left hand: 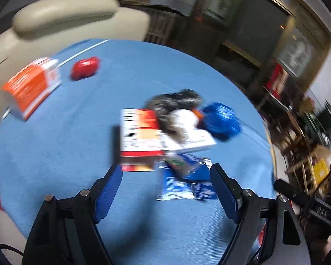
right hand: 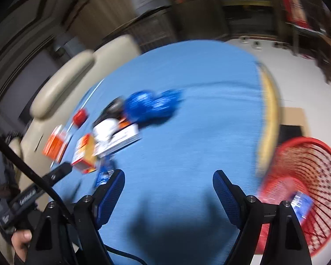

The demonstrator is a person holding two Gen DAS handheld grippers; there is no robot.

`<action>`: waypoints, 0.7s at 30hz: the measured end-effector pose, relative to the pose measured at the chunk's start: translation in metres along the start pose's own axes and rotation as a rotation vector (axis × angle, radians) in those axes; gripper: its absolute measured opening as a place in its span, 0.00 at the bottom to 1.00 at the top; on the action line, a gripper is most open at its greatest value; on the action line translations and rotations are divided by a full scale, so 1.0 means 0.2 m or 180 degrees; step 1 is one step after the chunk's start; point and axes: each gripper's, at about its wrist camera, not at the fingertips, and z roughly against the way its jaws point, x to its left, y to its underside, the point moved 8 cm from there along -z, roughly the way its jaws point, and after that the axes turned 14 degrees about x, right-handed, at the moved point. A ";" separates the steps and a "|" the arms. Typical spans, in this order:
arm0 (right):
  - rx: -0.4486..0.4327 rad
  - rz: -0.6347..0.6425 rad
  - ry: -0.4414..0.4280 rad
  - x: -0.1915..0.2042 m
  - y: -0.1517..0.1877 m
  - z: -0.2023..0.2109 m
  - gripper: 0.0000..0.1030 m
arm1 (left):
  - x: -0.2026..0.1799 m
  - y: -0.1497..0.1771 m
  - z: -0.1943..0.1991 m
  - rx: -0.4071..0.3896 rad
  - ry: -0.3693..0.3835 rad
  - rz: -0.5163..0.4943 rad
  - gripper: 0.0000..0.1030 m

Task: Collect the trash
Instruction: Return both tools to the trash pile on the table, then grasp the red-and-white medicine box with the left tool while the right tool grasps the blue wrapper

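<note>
We judge the job barely begun. Both tongs stand wide apart with nothing between the pads: the left tongs [left hand: 166,172] hover just short of a blue-and-white wrapper [left hand: 187,184], the right tongs [right hand: 168,177] over bare blue cloth of the counter [right hand: 198,121]. In the right view a red basket [right hand: 308,176] sits off the counter at four o'clock, and something blue and pale shows inside it, perhaps one piece already dropped; blur keeps us from being sure. Most trash is left on the counter: in the left view a red-and-white box [left hand: 141,137] at centre, a dark crumpled bag [left hand: 176,101] and a white wad [left hand: 183,119] touching it, a blue crumpled wrapper [left hand: 222,121] at three o'clock of these, an orange box [left hand: 30,86] and a small red piece [left hand: 85,68] well apart toward ten o'clock
</note>
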 end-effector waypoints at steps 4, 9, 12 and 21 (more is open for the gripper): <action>0.0194 0.0388 -0.0101 0.24 -0.04 -0.17 0.82 | 0.16 0.00 -0.01 -0.0023 -0.0029 0.0199 0.80; 0.0424 0.0736 -0.0237 0.46 -0.07 -0.38 0.82 | 0.25 -0.01 -0.01 -0.0032 -0.0030 0.0313 0.80; 0.0491 0.0872 -0.0190 0.53 -0.10 -0.47 0.82 | 0.27 -0.02 -0.01 -0.0049 -0.0040 0.0329 0.80; 0.0705 0.1015 -0.0232 0.61 -0.11 -0.65 0.60 | 0.24 -0.06 0.00 -0.0046 -0.0054 0.0285 0.80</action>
